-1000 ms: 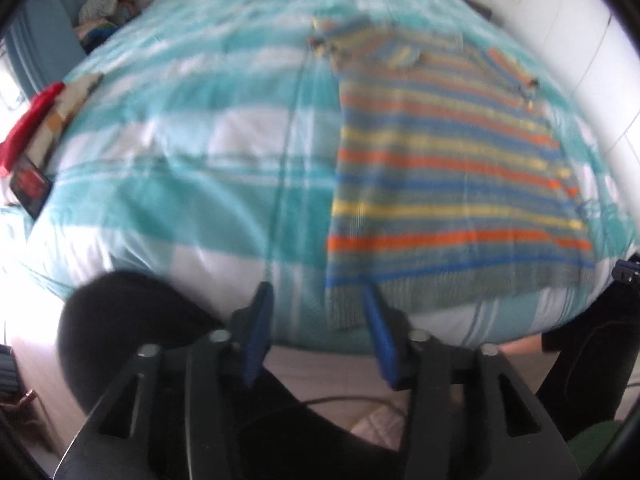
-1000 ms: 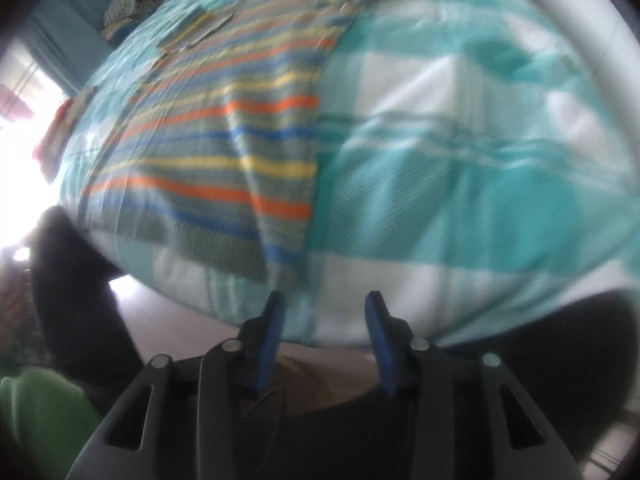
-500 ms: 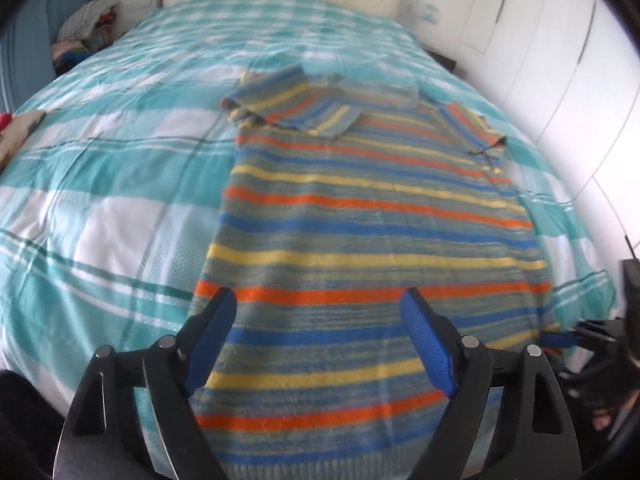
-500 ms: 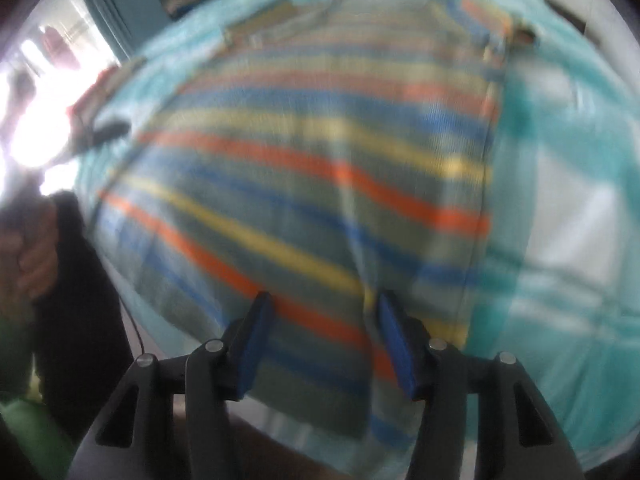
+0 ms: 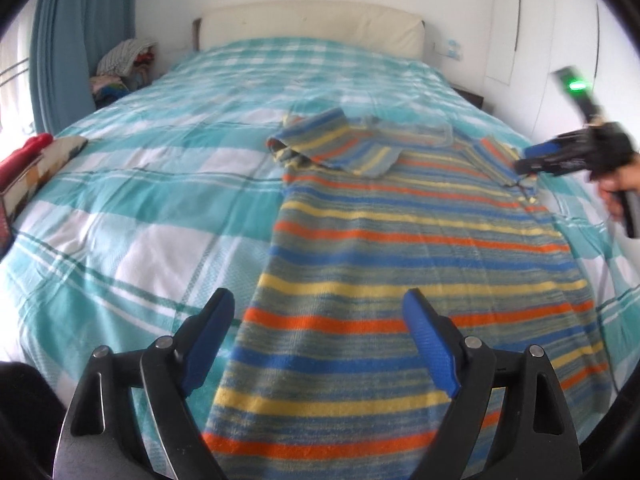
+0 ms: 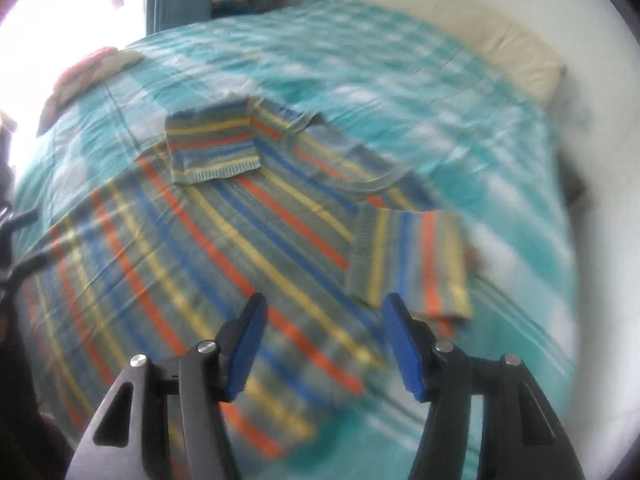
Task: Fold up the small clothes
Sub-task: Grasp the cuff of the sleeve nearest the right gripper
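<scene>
Left wrist view: the striped sweater (image 5: 420, 248) lies flat on the teal-and-white checked bedspread (image 5: 152, 208), its hem toward the foot edge of the bed and its collar toward the cream headboard (image 5: 312, 28). One sleeve (image 5: 336, 144) is folded in across the chest. The left gripper (image 5: 320, 344) hangs over the hem end with its blue fingers (image 5: 208, 344) spread wide; they have just been opening, and there's only the knit beneath them, nothing pinched. Over at the bed's right edge the right gripper (image 5: 560, 156) shows, blurred, in a hand (image 5: 616, 188), just beside the sweater's shoulder, a green light glowing on its top.

Right wrist view, and it's smeared with motion: the right gripper (image 6: 324, 344) sits above the sweater (image 6: 192, 248) near its other sleeve (image 6: 412, 264), which is also folded in over the body. Its jaws stand apart, having just been opening, gripping nothing. A red and beige bundle (image 5: 36, 160) lies at the bed's left edge, a pile of clothes (image 5: 124, 64) sits beyond the far left corner by the blue curtain (image 5: 72, 40).
</scene>
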### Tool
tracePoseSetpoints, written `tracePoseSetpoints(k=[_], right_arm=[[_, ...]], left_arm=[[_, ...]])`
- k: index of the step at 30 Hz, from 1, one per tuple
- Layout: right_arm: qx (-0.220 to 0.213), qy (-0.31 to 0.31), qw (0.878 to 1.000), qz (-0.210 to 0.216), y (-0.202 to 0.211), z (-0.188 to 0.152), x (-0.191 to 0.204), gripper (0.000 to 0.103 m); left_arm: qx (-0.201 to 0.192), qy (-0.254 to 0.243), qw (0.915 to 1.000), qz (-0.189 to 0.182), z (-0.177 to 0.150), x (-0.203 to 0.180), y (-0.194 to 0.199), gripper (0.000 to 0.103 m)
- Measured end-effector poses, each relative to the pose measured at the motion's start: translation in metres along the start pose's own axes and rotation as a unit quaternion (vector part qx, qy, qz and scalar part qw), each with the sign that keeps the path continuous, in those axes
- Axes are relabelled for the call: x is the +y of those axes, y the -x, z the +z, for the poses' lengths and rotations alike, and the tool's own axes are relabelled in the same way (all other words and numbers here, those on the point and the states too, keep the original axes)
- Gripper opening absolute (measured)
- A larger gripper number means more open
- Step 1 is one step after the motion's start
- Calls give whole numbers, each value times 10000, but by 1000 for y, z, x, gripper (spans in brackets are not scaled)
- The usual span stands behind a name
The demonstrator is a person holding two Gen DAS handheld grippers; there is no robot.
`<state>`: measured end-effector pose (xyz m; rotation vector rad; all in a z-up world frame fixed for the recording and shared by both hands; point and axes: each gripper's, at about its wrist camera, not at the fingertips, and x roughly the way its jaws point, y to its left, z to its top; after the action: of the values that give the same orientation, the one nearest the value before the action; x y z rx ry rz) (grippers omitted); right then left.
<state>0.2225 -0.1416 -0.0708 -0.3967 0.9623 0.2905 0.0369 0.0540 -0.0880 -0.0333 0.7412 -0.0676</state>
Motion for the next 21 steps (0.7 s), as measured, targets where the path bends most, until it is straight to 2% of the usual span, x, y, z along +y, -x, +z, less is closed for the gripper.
tracePoseSetpoints(k=[3, 4, 5, 6, 10, 11, 12, 15, 18, 21], right_arm=[[316, -249, 9987, -322, -62, 10, -18, 53], [288, -576, 9976, -267, -70, 10, -29, 41], [190, -914, 9953, -265, -68, 8, -39, 12], [90, -1254, 9916, -308, -60, 5, -51, 3], [-608, -2252, 9708, -553, 11, -30, -113, 3], [-760, -2563, 9615, -637, 32, -46, -132, 3], [-935, -3005, 9465, -719, 57, -71, -156, 3], [-1209, -3960, 9078, -674, 106, -135, -204, 3], [-1197, -4632, 8768, -490, 126, -201, -223, 3], [-1058, -5210, 8469, -138, 112, -248, -228, 3]], left_arm=[[108, 29, 9999, 6, -4, 2, -3, 87], [134, 26, 9999, 18, -4, 2, -4, 87], [146, 25, 9999, 33, -4, 2, -5, 87], [147, 26, 9999, 41, -4, 2, -5, 87], [226, 118, 9997, -57, -3, 4, -8, 87], [260, 170, 9995, -115, -3, 5, -9, 87], [295, 224, 9992, -168, -3, 6, -10, 87], [373, 323, 9984, -278, -4, 5, -12, 87], [443, 306, 9981, -304, -7, 1, -15, 87], [532, 281, 9976, -347, -10, -4, -20, 87]])
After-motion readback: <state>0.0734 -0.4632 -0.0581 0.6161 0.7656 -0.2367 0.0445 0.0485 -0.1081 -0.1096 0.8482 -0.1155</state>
